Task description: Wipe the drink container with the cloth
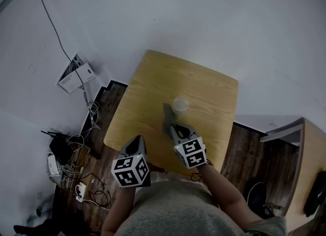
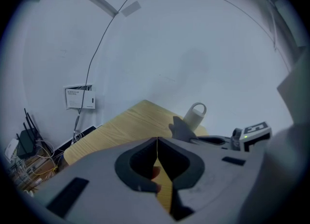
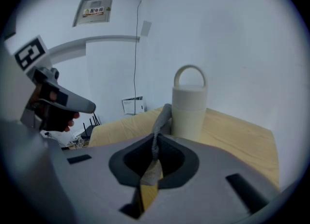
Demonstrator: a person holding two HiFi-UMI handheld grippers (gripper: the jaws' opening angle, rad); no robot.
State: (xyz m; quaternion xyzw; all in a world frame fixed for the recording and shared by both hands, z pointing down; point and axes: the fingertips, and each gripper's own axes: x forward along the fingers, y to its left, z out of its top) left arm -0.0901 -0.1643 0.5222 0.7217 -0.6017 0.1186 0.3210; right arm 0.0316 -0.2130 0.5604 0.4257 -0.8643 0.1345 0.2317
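Note:
A pale cylindrical drink container (image 1: 180, 105) (image 3: 189, 109) (image 2: 194, 115) with a loop handle stands upright on the wooden table (image 1: 153, 82). My right gripper (image 1: 175, 128) (image 3: 156, 144) is shut on a grey cloth (image 3: 161, 121) (image 1: 168, 119) (image 2: 180, 129), which rises from the jaws and leans against the container's left side. In the head view the cloth stands just left of the container. My left gripper (image 1: 137, 143) (image 2: 157, 143) hangs at the table's near edge, jaws closed together with nothing between them.
A white box (image 1: 75, 73) (image 2: 80, 97) with a cable sits on the wall at left. Tangled cables and a router (image 1: 63, 148) lie on the dark floor. A beige cabinet (image 1: 305, 168) stands at right.

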